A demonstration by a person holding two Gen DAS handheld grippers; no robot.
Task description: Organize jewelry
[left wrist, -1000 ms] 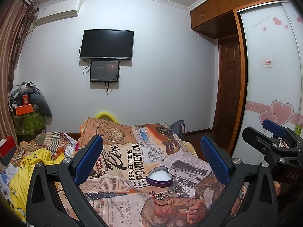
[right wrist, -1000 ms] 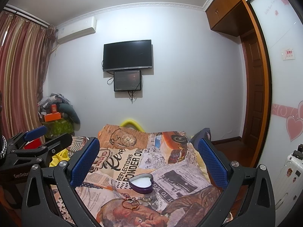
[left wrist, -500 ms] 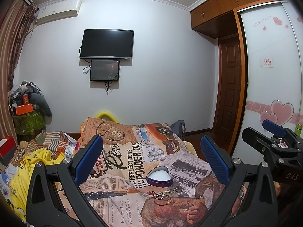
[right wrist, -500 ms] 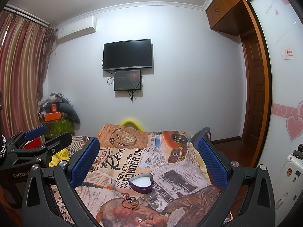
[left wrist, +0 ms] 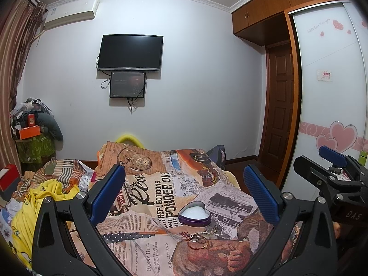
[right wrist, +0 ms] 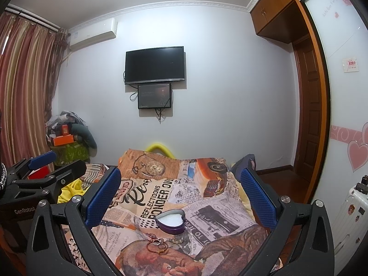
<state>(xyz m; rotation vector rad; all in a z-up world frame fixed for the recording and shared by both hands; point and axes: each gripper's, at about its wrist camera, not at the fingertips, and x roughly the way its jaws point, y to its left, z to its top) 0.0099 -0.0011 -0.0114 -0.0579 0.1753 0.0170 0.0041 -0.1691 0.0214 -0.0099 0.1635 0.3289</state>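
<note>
A purple heart-shaped box [left wrist: 194,214] with white lining lies open on the newspaper-print bedspread [left wrist: 147,197]; it also shows in the right wrist view [right wrist: 170,220]. Just in front of it lie a red-and-gold bracelet with rings [left wrist: 197,241], small earrings [left wrist: 212,230] and one loose ring [left wrist: 226,255]. The right wrist view shows the bracelet [right wrist: 158,246], earrings [right wrist: 177,240] and loose ring [right wrist: 168,267]. My left gripper [left wrist: 184,195] is open and empty, held above the bed short of the jewelry. My right gripper [right wrist: 181,197] is open and empty, likewise above it.
Yellow clothes [left wrist: 34,204] and a striped blanket [left wrist: 62,168] are piled at the bed's left. A cluttered stand with an orange box [left wrist: 28,132] stands in the left corner. A wardrobe with heart decals [left wrist: 331,105] and a brown door [left wrist: 279,105] are to the right. A white suitcase [right wrist: 352,209] stands at the right.
</note>
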